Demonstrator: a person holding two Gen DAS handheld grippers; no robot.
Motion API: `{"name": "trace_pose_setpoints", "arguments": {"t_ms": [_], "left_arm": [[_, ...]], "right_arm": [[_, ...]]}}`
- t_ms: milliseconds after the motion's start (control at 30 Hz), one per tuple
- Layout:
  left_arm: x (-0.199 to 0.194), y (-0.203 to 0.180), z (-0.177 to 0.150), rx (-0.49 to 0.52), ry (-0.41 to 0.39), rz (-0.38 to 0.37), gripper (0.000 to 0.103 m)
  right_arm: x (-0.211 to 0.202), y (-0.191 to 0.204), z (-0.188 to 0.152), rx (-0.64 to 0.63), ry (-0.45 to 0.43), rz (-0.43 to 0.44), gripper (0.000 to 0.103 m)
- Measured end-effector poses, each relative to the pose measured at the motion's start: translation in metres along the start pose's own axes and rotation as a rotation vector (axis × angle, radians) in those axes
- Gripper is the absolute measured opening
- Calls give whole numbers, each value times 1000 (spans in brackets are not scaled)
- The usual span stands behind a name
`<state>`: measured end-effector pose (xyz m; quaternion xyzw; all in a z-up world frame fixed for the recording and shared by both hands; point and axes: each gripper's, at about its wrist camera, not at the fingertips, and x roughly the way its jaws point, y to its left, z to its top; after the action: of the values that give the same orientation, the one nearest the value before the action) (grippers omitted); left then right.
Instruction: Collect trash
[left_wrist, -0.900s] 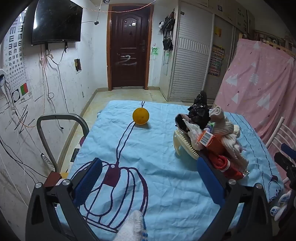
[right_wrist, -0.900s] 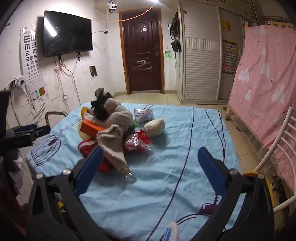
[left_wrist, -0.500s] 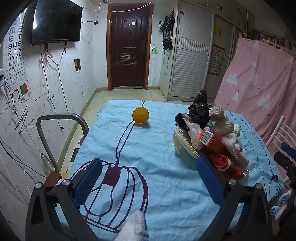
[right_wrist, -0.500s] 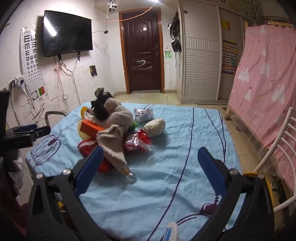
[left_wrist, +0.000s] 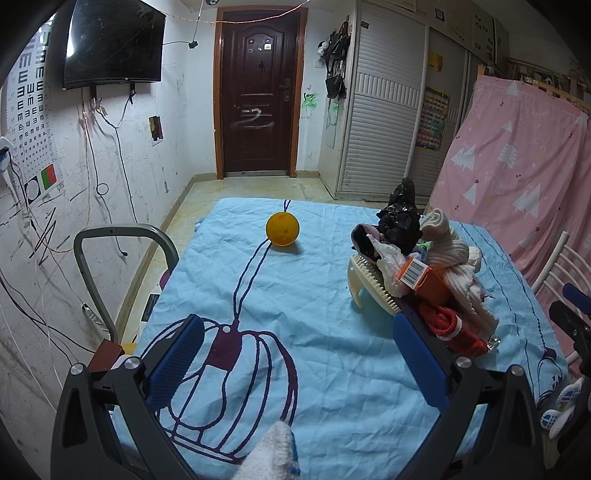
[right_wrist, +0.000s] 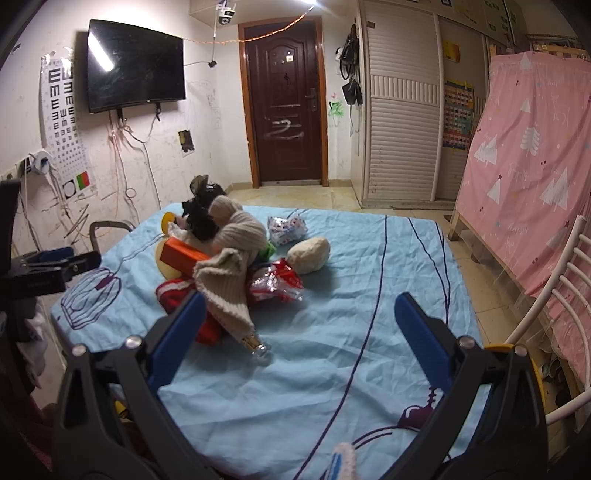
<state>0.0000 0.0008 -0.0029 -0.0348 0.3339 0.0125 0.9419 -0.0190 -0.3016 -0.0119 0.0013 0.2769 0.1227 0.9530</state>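
A heap of mixed items lies on the blue bedsheet (left_wrist: 295, 295): a black plastic bag (left_wrist: 400, 221), a cream knit cloth (left_wrist: 458, 266), an orange box (left_wrist: 424, 277), a cream brush (left_wrist: 373, 288) and a red cloth (left_wrist: 454, 328). In the right wrist view the heap shows the knit cloth (right_wrist: 232, 258), a red foil wrapper (right_wrist: 277, 284), a patterned wrapper (right_wrist: 286, 229) and a beige lump (right_wrist: 308, 254). An orange ball (left_wrist: 282, 228) lies apart. My left gripper (left_wrist: 295, 354) is open and empty. My right gripper (right_wrist: 295, 332) is open and empty.
A grey metal frame (left_wrist: 110, 258) stands at the bed's left edge. A white chair (right_wrist: 554, 314) and a pink curtained bunk (right_wrist: 528, 184) stand to the right. A dark door (left_wrist: 258, 99) and a wardrobe (left_wrist: 384, 122) are at the back.
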Motion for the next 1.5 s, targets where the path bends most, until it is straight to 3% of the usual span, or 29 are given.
{"name": "trace_pose_setpoints", "arguments": {"t_ms": [1500], "left_arm": [[-1,3,0,0,5,6,93]], "right_arm": [[2,5,0,-4,-1,-3,98]]}}
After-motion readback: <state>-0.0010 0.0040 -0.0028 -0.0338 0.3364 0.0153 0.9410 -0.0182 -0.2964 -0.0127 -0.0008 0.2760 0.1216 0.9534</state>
